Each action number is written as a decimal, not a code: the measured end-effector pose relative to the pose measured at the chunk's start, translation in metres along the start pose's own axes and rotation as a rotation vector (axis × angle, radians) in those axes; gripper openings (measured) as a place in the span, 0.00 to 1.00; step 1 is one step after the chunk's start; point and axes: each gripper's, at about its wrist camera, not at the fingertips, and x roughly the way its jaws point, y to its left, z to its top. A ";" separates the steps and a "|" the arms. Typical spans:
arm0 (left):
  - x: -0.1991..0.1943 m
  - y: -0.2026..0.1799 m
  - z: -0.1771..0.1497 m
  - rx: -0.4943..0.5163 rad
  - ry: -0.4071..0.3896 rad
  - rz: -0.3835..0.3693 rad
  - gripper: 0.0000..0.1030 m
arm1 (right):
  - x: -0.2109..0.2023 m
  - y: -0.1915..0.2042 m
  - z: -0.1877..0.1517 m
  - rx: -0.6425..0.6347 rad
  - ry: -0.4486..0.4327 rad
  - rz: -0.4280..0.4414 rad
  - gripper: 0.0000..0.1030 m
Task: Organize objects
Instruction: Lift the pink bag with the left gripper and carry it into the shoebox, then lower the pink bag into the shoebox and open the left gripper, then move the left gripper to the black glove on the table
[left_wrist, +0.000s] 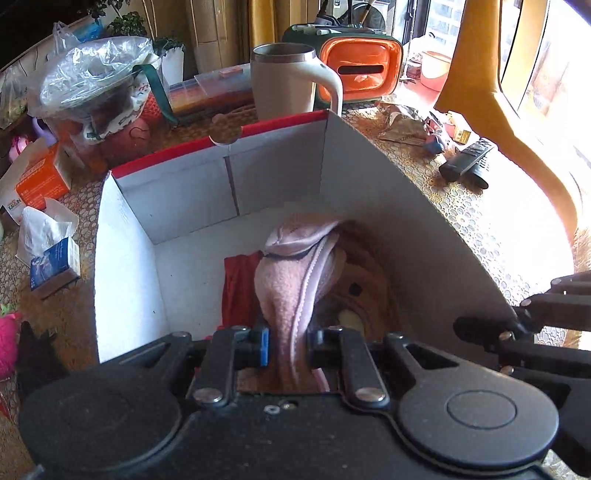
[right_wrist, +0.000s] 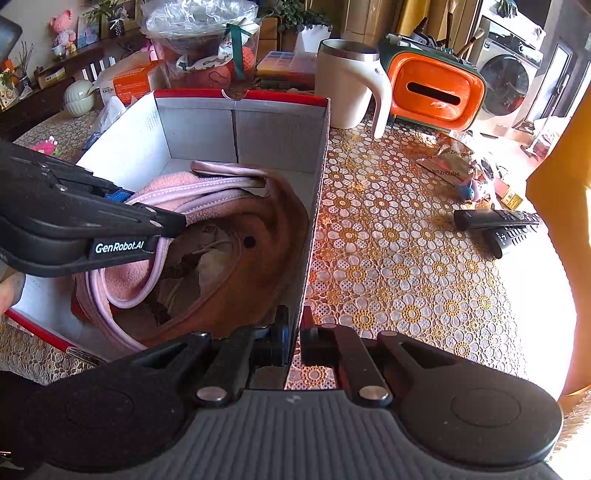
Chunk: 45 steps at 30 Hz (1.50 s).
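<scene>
Now, left tongs (left_wrist: 288, 347): pinching the pink fleece slipper (left_wrist: 291, 280), pointing steeply down into the box.
Right tongs (right_wrist: 293, 341): pressed together on the white cardboard box's (right_wrist: 314, 206) right wall, one finger inside, one outside.
Slipper: inside the box, over a brown slipper (right_wrist: 258, 254); long axis runs away from the left tongs toward the far wall.
Nearer hand: left.
Table (right_wrist: 399, 240): carries the box.

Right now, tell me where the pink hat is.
The pink hat lies inside the box, over a brown hat. The left gripper holds it, near the box's right wall.
</scene>
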 end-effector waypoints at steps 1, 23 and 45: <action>0.003 -0.001 -0.001 0.006 0.012 0.001 0.15 | 0.000 0.000 0.000 -0.001 0.000 0.000 0.05; -0.007 0.000 -0.007 0.048 0.034 0.010 0.38 | 0.000 -0.001 -0.001 0.003 0.007 -0.002 0.05; -0.108 0.048 -0.027 -0.044 -0.204 0.026 0.78 | -0.002 0.003 -0.003 -0.007 0.013 -0.024 0.05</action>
